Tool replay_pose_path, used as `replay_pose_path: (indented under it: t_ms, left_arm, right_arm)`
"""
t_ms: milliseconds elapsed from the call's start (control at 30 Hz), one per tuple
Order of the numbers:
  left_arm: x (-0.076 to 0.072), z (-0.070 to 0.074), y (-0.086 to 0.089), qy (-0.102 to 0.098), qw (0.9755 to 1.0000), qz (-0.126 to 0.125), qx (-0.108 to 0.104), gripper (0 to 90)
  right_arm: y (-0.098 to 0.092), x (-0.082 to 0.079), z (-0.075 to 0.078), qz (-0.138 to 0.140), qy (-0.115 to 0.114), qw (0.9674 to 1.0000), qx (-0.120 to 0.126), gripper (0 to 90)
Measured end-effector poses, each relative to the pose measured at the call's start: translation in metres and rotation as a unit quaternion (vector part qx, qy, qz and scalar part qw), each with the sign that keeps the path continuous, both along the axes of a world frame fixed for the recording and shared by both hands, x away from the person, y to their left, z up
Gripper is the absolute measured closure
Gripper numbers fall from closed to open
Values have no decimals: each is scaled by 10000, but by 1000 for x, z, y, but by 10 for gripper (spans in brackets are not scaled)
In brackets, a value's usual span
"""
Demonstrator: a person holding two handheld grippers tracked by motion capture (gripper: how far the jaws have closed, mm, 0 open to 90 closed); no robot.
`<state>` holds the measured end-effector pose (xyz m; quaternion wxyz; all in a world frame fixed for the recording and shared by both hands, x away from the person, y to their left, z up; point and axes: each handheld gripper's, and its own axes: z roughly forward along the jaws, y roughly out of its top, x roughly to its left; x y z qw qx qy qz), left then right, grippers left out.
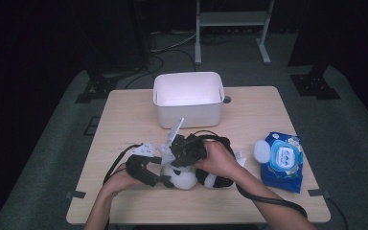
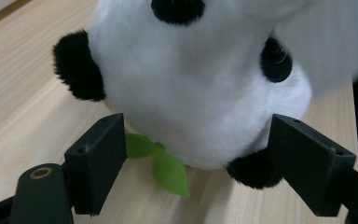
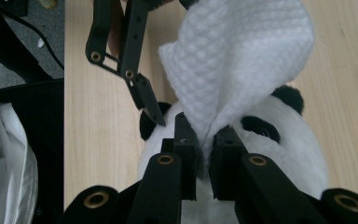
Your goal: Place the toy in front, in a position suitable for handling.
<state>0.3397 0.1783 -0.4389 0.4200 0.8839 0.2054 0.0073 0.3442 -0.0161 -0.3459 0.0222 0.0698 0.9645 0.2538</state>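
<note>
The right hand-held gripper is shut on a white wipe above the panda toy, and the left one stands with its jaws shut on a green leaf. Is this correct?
Not fully. The left hand-held gripper has its jaws apart on either side of the panda toy; the green leaf lies between them, not pinched, as the left gripper view shows. The right hand-held gripper is indeed shut on the white wipe.

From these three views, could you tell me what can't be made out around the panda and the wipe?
- Panda toy, high view: hands and grippers cover most of it.
- Panda's lower body, left gripper view: cut off by the top edge.
- White wipe, right gripper view: top edge cuts it off.
- Blue wipes pack: print too small.
</note>
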Motion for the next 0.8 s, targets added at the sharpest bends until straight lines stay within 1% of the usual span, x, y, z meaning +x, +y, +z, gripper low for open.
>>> replay_pose_path:
  t_ms: [67,133,233,367,500,567,667,700,800]
  left_arm:
    - [0,0,0,7,10000,-8,0,188]
    - [0,0,2,10,10000,13,-17,188]
    - [1,-1,4,30,10000,39,-26,188]
    - [1,-2,5,57,10000,15,-40,188]
    - [1,-5,6,129,9999,-44,-30,188]
    - [1,-7,7,175,9998,-47,-32,188]
    - [2,-12,7,298,9995,-59,-33,188]
    - [2,-13,7,305,9995,-74,-13,188]
    - [3,-15,5,375,9992,-101,-121,188]
  right_arm:
    - [1,1,-3,6,-4,10000,-38,821]
    - [-4,3,-3,-47,45,10000,13,821]
    - [-18,5,0,-207,76,9997,126,821]
    - [-34,5,3,-387,18,9992,132,821]
    - [-49,9,-1,-555,51,9984,59,821]
    - [-55,12,-5,-617,103,9980,67,822]
    - [-60,16,-8,-686,158,9975,70,822]
    - [-60,16,-9,-721,187,9972,92,822]
    - [-58,18,-8,-701,160,9974,78,822]
